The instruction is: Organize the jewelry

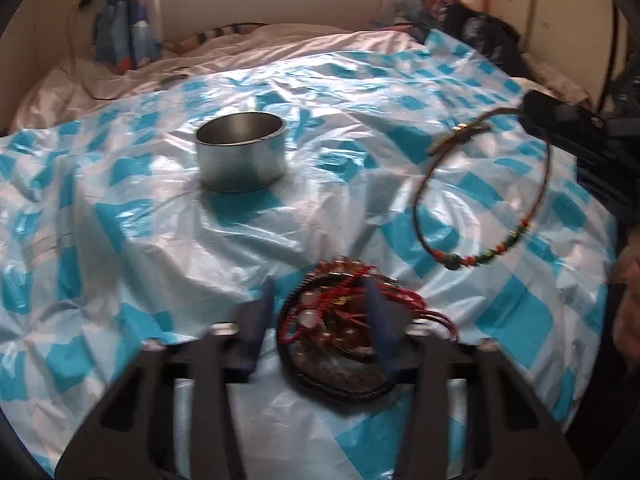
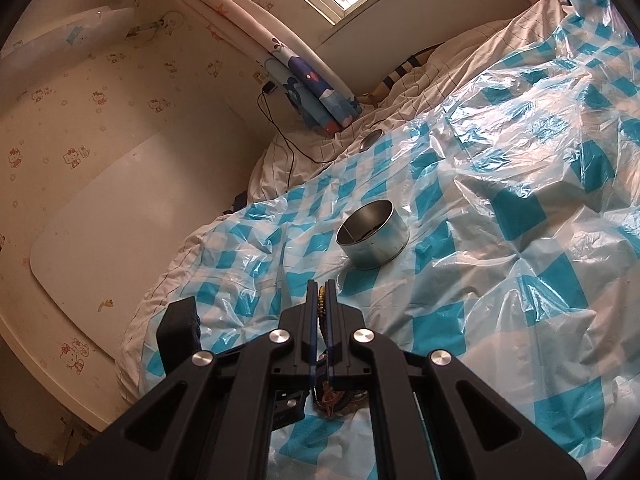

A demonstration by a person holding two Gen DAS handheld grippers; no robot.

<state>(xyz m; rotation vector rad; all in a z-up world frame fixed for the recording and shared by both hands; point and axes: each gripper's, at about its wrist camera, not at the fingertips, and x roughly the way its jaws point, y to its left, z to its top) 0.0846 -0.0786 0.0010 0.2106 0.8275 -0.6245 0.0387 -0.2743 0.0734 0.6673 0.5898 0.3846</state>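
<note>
A round metal tin (image 1: 241,156) stands open on the blue-and-white checked plastic sheet (image 1: 120,240); it also shows in the right wrist view (image 2: 374,234). My left gripper (image 1: 320,308) is open, its fingers either side of a pile of red and dark bracelets (image 1: 340,328) lying on the sheet. My right gripper (image 1: 560,116) holds a thin beaded cord bracelet (image 1: 480,216) in the air, right of the tin. In the right wrist view the right gripper (image 2: 321,296) is shut on the bracelet's braided cord (image 2: 321,300).
The sheet covers a bed with a white quilt (image 1: 240,48). A folded blue patterned cloth (image 2: 316,92) leans at the wall. A small round metal lid (image 2: 370,138) lies on the quilt beyond the sheet. A black cable (image 2: 280,136) hangs from the wall.
</note>
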